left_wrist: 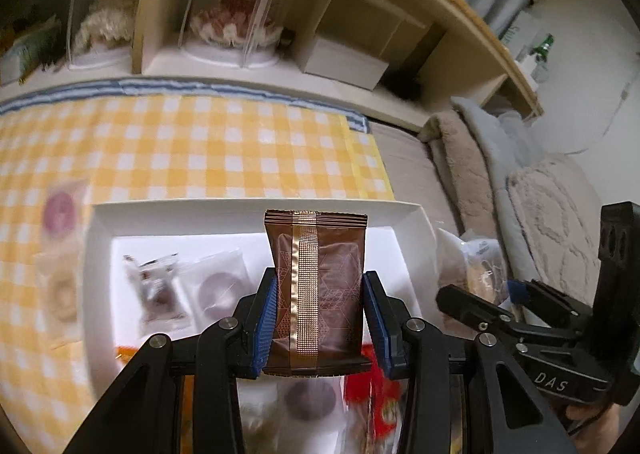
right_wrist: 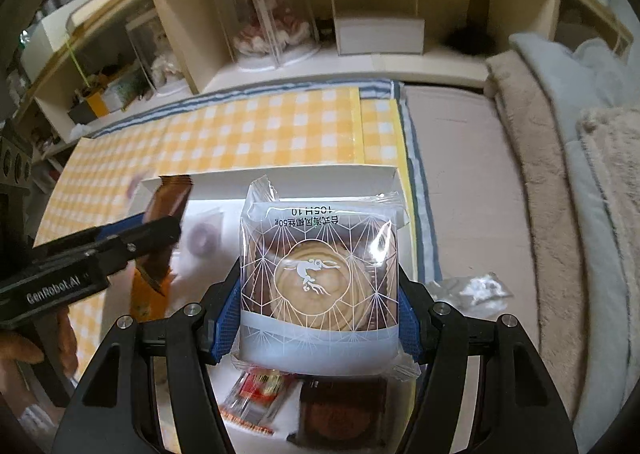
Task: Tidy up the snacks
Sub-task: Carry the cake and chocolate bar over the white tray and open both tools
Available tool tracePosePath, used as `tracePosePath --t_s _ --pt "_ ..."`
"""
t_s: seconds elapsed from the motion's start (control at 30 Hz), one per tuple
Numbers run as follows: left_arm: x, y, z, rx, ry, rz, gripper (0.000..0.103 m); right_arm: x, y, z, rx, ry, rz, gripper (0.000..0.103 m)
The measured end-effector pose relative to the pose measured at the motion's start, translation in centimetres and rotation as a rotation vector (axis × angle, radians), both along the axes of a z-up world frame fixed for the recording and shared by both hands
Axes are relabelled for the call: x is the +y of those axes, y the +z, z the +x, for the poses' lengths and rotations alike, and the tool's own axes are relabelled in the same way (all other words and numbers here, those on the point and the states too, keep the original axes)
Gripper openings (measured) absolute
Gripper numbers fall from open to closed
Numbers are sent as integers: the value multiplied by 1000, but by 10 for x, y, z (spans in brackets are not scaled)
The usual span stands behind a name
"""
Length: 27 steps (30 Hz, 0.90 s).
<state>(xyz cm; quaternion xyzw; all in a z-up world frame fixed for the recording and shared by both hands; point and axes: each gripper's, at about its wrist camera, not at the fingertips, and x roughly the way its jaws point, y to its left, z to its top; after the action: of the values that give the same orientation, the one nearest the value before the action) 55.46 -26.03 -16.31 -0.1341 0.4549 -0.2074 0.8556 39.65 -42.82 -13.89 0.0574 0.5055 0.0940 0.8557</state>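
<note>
Your left tool (left_wrist: 320, 318) clamps the brown foil snack packet (left_wrist: 316, 286); your right tool (right_wrist: 320, 318) clamps the clear-wrapped round pastry (right_wrist: 320, 282). Above the white tray (left_wrist: 100, 238), they could collide.

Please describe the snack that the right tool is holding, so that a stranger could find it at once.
Start at the yellow checked cloth and the white tray on it. Above the tray, the right tool clamps a clear pastry packet. Only it shows a round pale pastry, white web lines and a rabbit.

Snack packets (left_wrist: 218, 286) in box (left_wrist: 256, 215)
</note>
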Motion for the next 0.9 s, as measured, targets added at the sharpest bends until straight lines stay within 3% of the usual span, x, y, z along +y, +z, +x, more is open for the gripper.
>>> tracePosePath --t_s 0.37,0.4,0.47,0.63,0.9 --pt "-19 -56 59 78 57 -69 40 -6 -41 56 26 25 64 68" --pt "-21 -58 61 83 61 -68 40 -9 -41 58 20 16 86 70" --pt "-22 -62 63 90 60 -59 41 -17 -41 61 16 -5 145 86" --pt "-23 -58 57 90 53 -54 51 -25 -38 58 28 -7 151 85" --pt "-22 -24 23 33 30 12 61 -30 -25 29 24 -13 149 85"
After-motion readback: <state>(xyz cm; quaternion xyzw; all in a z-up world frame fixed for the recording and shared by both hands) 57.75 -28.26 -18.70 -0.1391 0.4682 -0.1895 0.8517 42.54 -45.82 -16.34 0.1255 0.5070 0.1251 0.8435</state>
